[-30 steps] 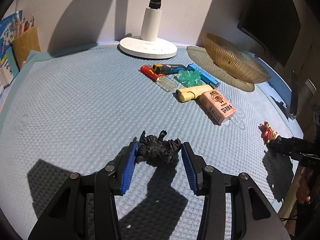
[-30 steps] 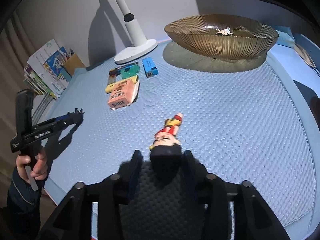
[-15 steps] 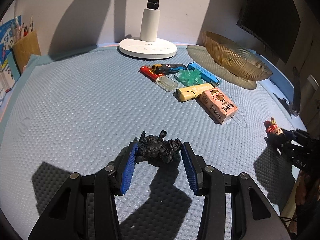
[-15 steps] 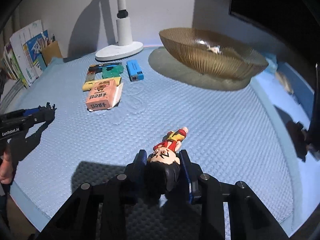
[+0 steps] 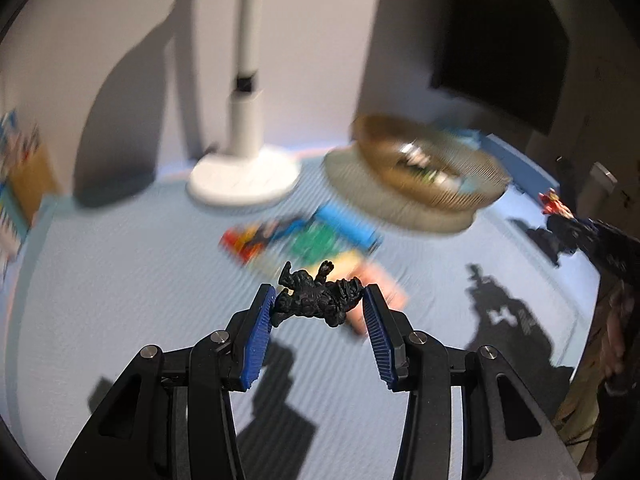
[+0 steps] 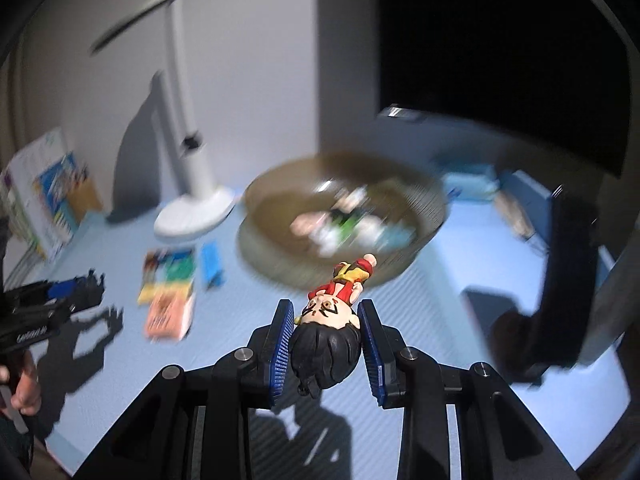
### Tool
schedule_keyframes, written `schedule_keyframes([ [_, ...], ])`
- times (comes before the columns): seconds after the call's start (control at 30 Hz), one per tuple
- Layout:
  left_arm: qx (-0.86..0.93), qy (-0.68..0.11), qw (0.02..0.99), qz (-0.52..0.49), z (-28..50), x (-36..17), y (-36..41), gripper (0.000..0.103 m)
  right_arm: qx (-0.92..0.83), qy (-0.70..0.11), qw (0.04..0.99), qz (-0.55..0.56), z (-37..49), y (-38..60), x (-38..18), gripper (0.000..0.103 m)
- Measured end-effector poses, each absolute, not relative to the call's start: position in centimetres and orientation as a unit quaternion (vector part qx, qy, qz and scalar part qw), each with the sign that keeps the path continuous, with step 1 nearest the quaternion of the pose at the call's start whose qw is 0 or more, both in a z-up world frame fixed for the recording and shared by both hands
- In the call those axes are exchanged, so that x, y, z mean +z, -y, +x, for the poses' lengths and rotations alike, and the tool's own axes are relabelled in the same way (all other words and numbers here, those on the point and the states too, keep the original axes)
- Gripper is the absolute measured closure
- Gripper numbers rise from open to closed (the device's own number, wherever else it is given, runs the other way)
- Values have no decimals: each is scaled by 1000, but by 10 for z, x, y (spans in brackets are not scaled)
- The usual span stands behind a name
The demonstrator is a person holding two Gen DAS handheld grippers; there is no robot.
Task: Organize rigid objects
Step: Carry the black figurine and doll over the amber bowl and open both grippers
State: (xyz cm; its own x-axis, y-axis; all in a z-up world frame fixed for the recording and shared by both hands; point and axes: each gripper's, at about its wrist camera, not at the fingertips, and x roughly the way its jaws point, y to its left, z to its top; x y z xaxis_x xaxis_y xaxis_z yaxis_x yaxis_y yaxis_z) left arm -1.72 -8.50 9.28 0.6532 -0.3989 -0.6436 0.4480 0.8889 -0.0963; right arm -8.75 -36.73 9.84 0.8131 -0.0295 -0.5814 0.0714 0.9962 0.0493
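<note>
From where I stand, everything beyond the two tools is smeared with motion blur. At about nine o'clock on the blue mat (image 6: pixel 400 420) a stack of books or papers (image 6: pixel 44 196) leans against the wall. A white desk lamp (image 5: pixel 244 176) stands at eleven o'clock on its round base.

The left gripper (image 5: pixel 318 304) has its blue ribbed pads pressed on either side of a small black monster figurine (image 5: pixel 316 300), which hangs clear of the mat, its shadow lying below it. The jaws are only part way in, as wide as the toy's body. Just past it, toward twelve o'clock, lies a huddle of small items: a pink box (image 6: pixel 168 316), a green piece (image 5: pixel 316 240), a blue lighter (image 5: pixel 348 226), something red and orange; the blur hides finer detail.

At one o'clock sits a ribbed amber glass bowl (image 6: pixel 420 200) with several blurred things inside.

The right gripper (image 6: pixel 326 320) is clamped narrowly on the dark-haired head of a cartoon boy figurine (image 6: pixel 332 320) in red clothes, feet pointing away toward the bowl, lifted off the mat. Its jaws closed in on that head a moment ago.

A dark screen (image 6: pixel 500 40) fills the far right.
</note>
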Motion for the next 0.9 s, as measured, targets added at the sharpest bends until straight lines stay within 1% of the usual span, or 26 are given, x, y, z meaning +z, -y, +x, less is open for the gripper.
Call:
schedule_keyframes([
  [0.17, -278, -303, 910, 53, 9, 142, 146, 61, -58, -276, 957, 65, -56, 412, 143, 71],
  [0.3, -308, -300, 902, 45, 43, 162, 196, 61, -68, -290, 951, 85, -16, 437, 160, 71],
  [0.47, -317, -340, 885, 23, 78, 144, 234, 61, -75, -331, 935, 107, 22, 458, 148, 71],
  [0.67, -315, -380, 869, 28, 93, 105, 259, 61, -92, -387, 912, 97, 53, 466, 109, 71],
  [0.9, -312, -391, 865, 33, 105, 92, 268, 61, -95, -405, 905, 88, 72, 472, 88, 71],
])
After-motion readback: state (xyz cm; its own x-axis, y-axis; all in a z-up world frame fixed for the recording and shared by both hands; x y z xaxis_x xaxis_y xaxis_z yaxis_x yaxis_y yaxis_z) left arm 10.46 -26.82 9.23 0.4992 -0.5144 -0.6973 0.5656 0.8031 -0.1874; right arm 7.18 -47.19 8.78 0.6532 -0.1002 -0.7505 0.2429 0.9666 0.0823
